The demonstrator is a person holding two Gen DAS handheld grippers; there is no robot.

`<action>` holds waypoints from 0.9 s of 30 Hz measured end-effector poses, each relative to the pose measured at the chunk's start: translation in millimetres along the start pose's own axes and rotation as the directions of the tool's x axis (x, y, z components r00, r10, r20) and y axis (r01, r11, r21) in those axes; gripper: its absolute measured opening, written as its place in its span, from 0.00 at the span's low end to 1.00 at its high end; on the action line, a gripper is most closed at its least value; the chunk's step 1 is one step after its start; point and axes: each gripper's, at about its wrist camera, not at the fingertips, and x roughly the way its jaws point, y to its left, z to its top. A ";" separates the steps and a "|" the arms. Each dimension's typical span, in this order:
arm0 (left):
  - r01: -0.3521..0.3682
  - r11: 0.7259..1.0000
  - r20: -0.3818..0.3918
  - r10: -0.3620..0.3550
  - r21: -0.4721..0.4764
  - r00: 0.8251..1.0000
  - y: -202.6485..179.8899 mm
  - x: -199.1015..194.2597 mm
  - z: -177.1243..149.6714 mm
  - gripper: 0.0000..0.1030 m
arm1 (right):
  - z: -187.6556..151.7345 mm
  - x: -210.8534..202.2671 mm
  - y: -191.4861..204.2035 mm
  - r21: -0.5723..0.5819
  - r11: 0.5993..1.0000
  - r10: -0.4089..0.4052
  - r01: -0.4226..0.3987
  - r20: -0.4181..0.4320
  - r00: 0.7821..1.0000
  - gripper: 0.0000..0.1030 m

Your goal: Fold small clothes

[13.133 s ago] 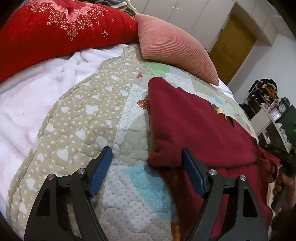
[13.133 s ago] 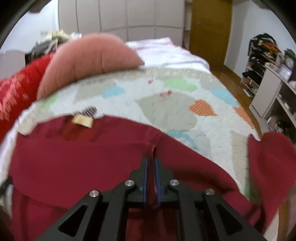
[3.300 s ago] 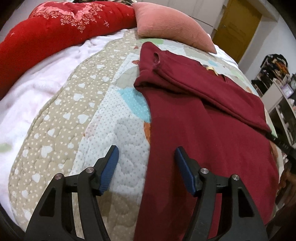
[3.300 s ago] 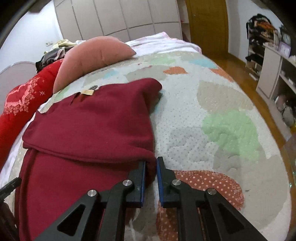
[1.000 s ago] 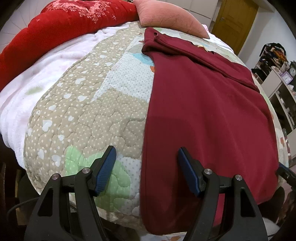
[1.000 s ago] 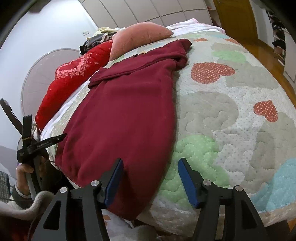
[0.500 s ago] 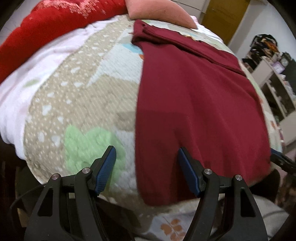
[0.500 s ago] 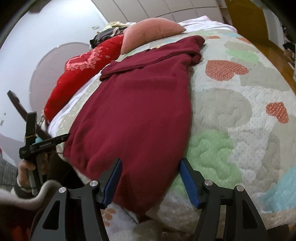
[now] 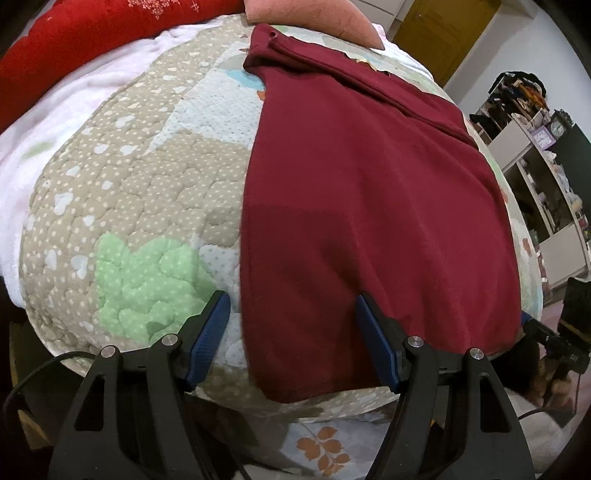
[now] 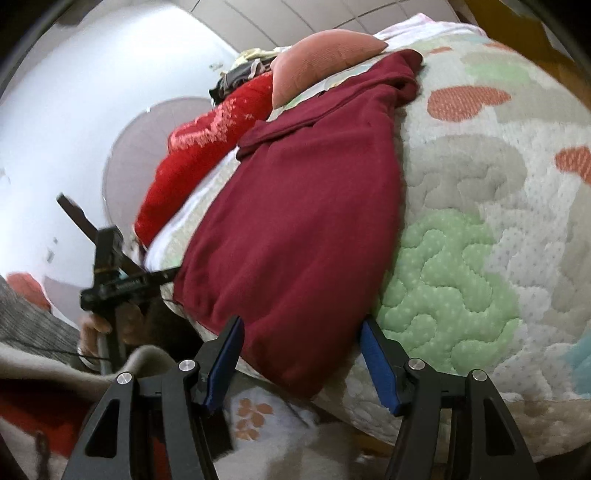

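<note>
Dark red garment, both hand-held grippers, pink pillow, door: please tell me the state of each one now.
Dark red fleece garment: spread flat on the quilt, far end folded over, near hem hanging off the bed edge.
Left hand-held gripper: open, holding nothing.
Right hand-held gripper: open, holding nothing.
Pink ribbed pillow: lying beyond the garment.
Yellow-brown wooden door: shut.

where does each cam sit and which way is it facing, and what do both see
Left wrist: sits on the left gripper, looking up the bed along the maroon garment's left hem corner; its own open fingers show, and the right gripper at right.
Right wrist: sits on the right gripper, facing the garment's right hem corner; its open fingers show, and the left gripper at left.
Shared: garment, quilt, pink pillow.
</note>
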 end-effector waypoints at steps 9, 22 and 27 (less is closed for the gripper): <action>0.075 0.996 -0.029 -0.074 0.039 0.997 -4.2 4.5 9.7 0.60 | -3.1 -7.0 -12.7 0.032 0.994 0.106 -0.105 -0.027 0.994 0.59; 0.109 0.994 -0.022 -0.109 0.020 0.994 -2.5 4.0 15.2 0.10 | 5.6 28.8 -2.8 0.077 0.967 0.246 -0.243 -0.030 0.969 0.25; 0.173 0.984 -0.003 -0.173 0.037 0.985 -5.7 -8.3 30.2 0.08 | 31.8 13.7 16.9 0.041 0.935 0.350 -0.352 0.043 0.936 0.21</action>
